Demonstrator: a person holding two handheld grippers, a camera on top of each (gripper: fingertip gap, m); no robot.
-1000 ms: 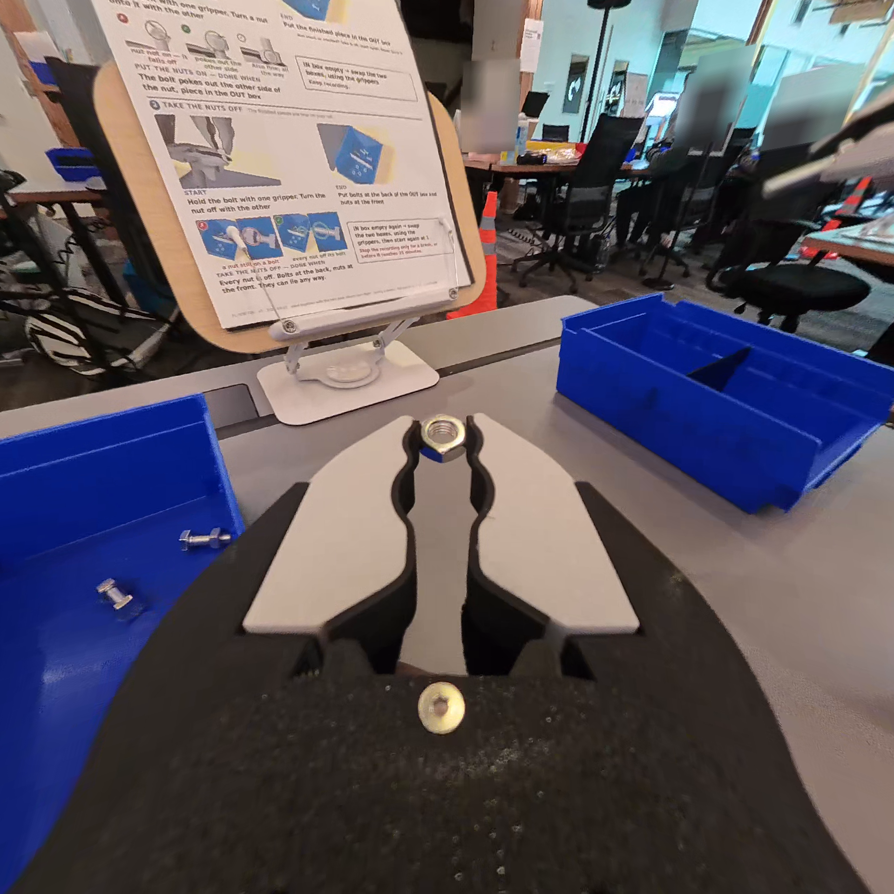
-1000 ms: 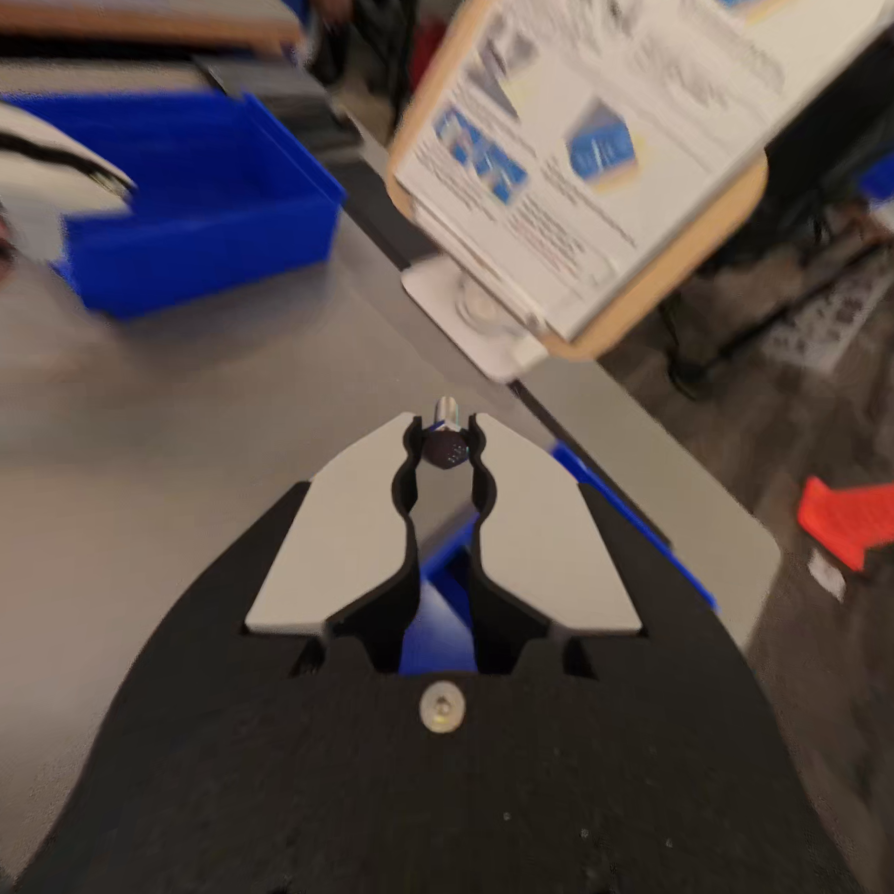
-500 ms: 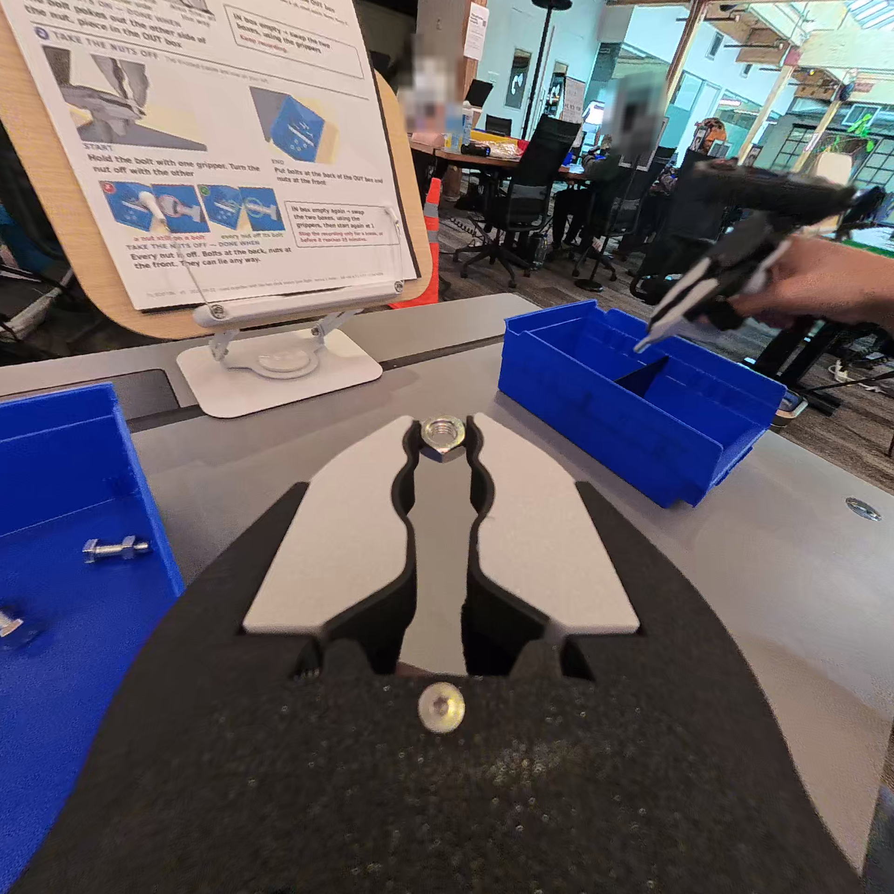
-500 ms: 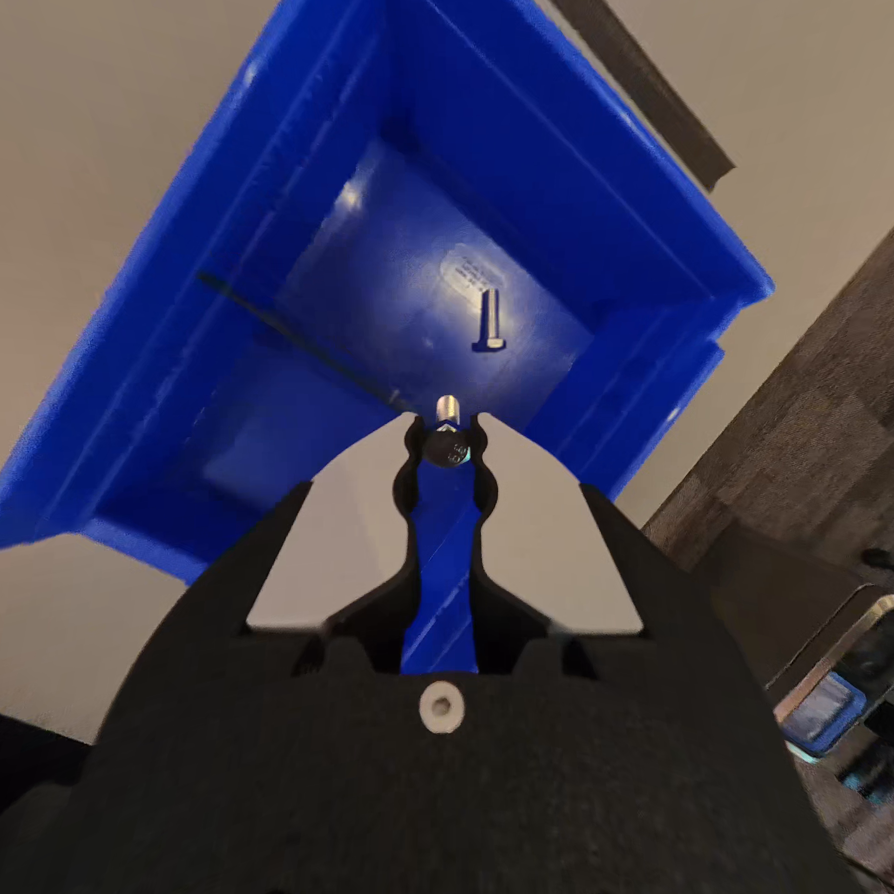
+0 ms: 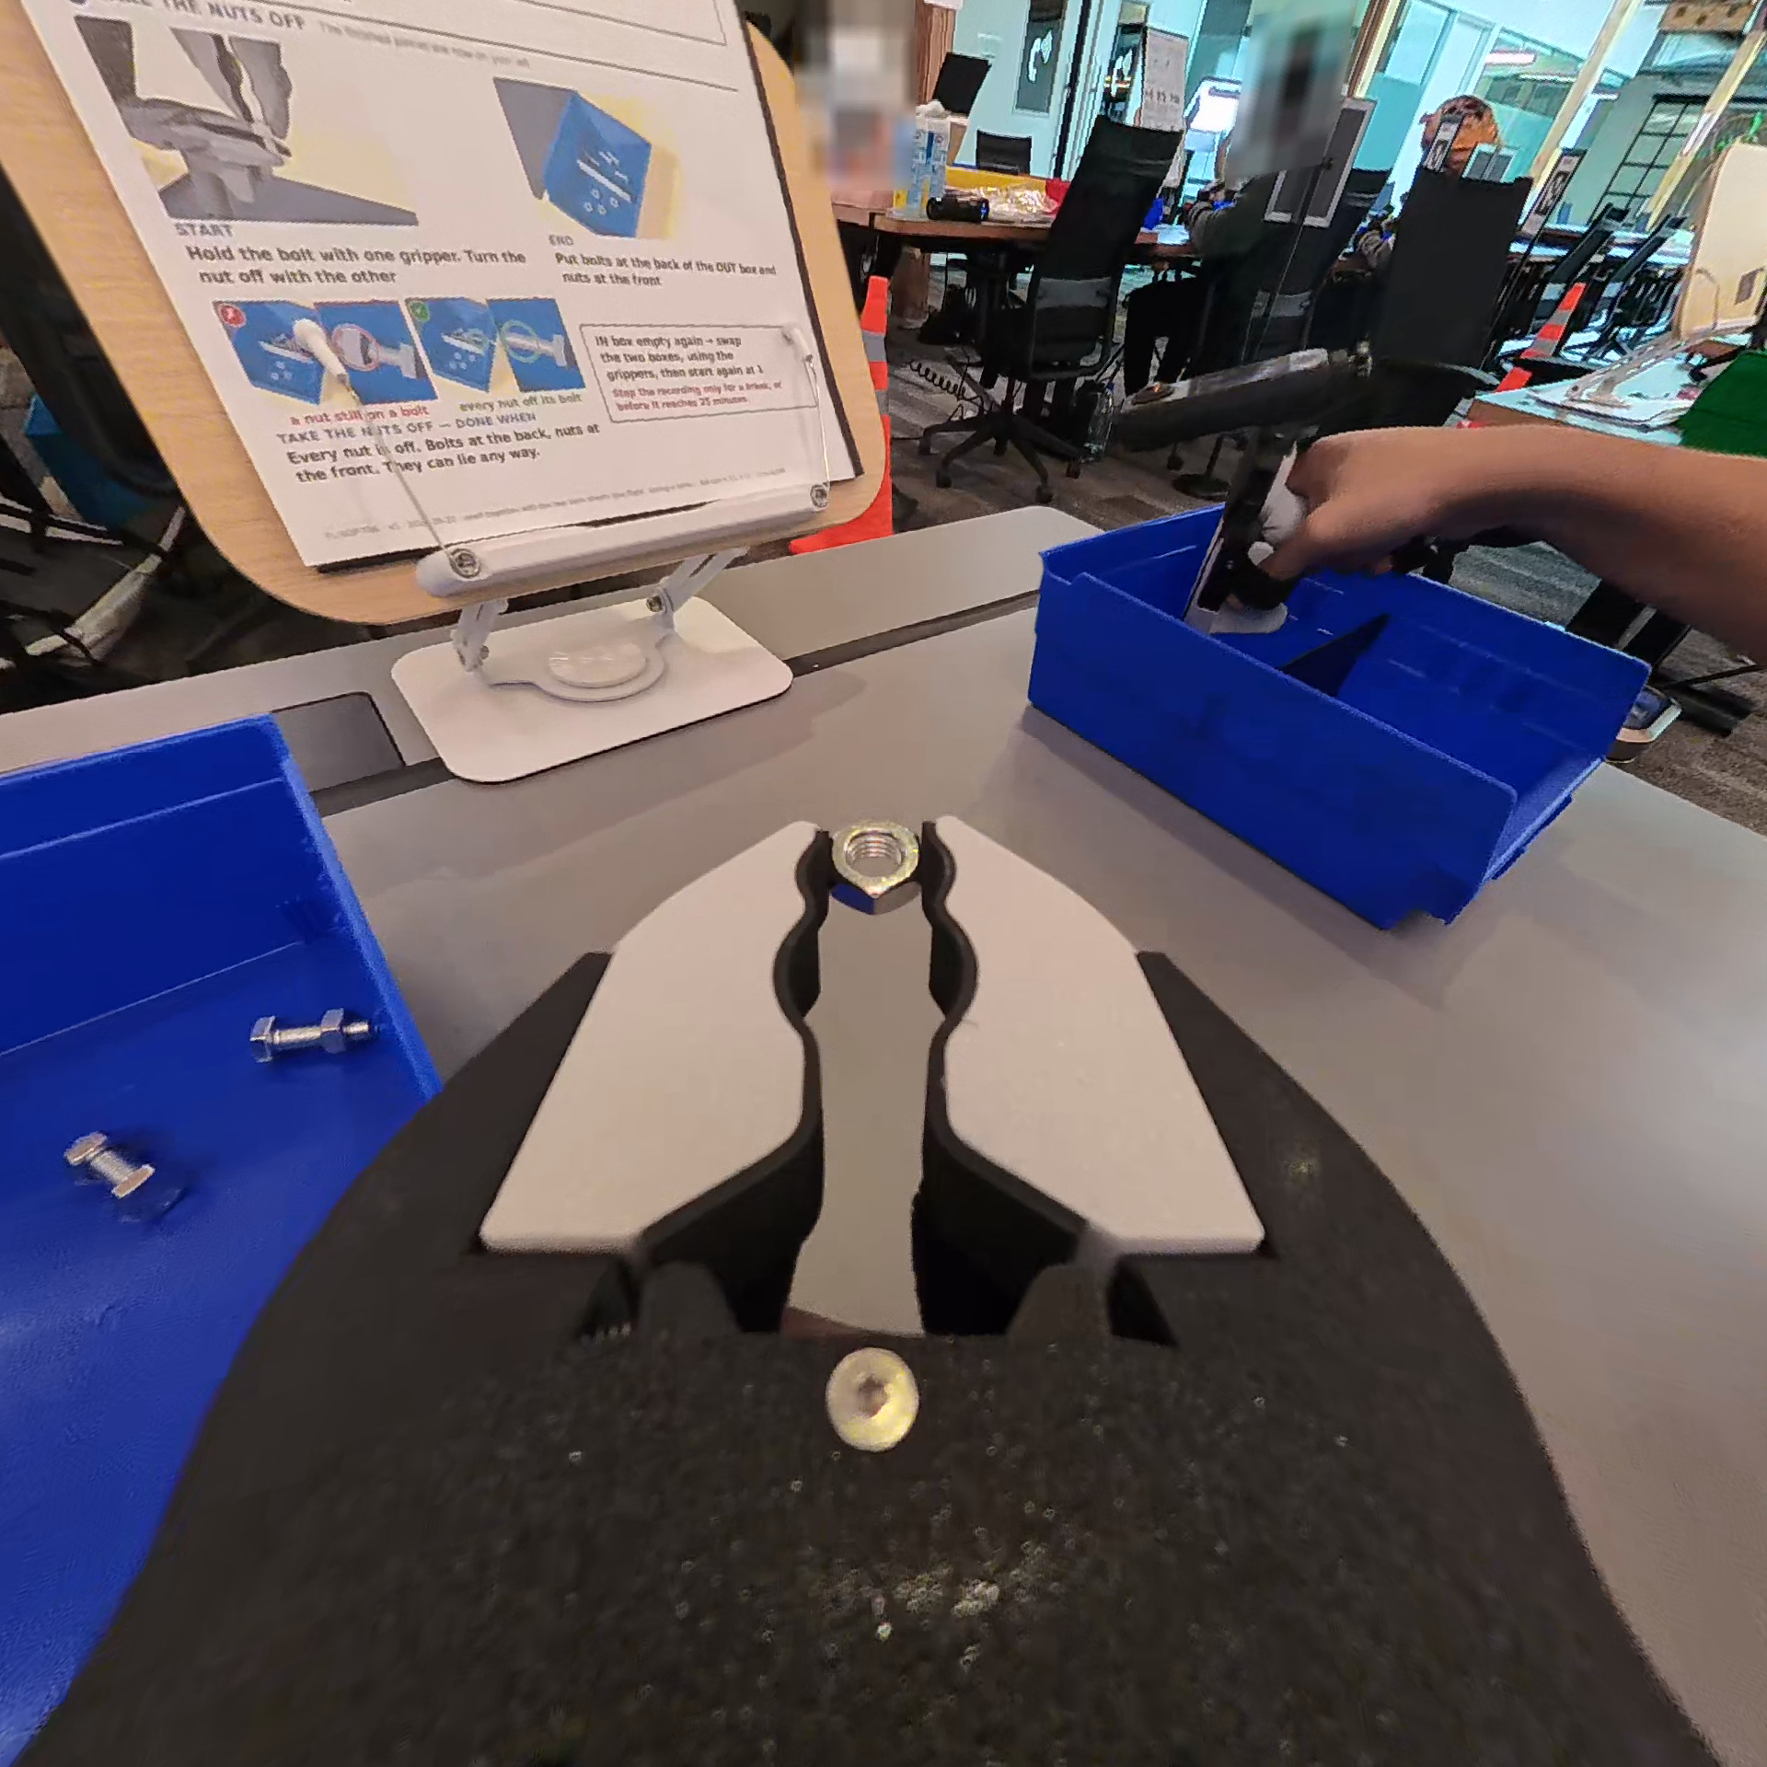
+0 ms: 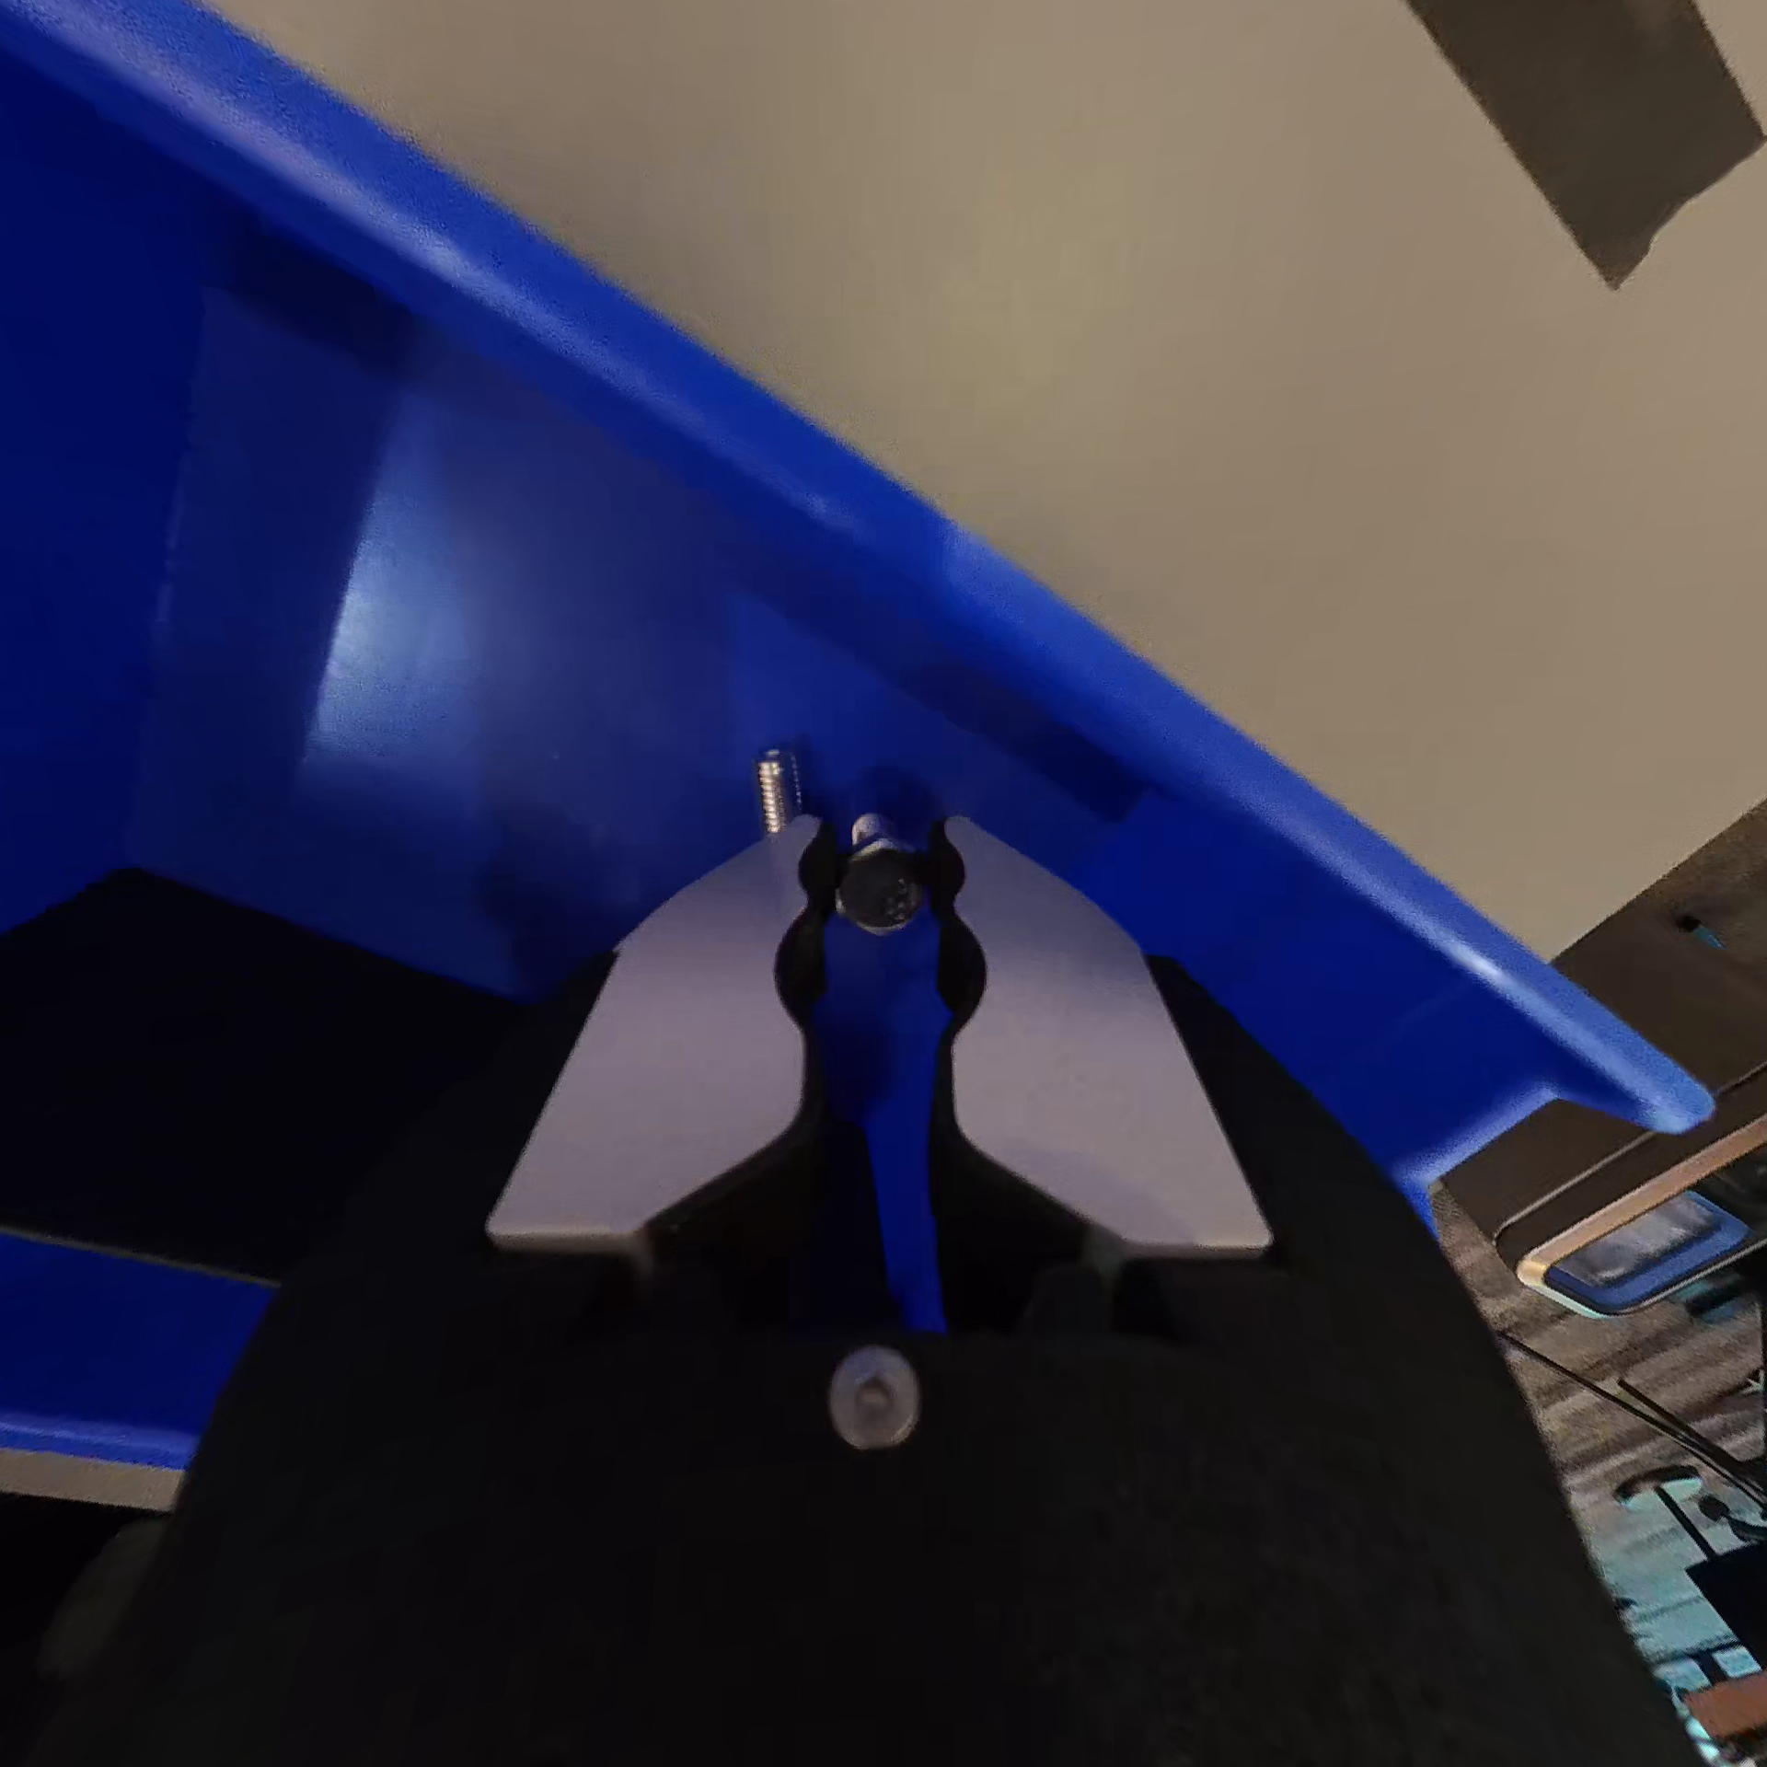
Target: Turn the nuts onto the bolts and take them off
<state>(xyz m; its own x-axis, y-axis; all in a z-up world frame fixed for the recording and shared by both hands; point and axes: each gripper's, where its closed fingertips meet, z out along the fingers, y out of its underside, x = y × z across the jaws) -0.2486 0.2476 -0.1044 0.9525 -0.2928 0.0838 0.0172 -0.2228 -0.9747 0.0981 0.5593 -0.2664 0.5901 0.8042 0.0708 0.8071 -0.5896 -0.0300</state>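
**Right wrist view: bolt low in the bin**

Right gripper (image 6: pixel 875 861) is clamped on a bolt (image 6: pixel 878 897) deep inside the right blue bin (image 6: pixel 956 612), beside a loose bolt (image 6: pixel 776 789). Left gripper (image 5: pixel 875 865) pinches a nut (image 5: pixel 874 865) short of that bin. Releasing askew could bounce the bolt forward.

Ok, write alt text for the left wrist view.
The left gripper pinches a steel hex nut above a grey table. At left, a blue bin holds two nutted bolts; at right, the right gripper dips into another blue bin.
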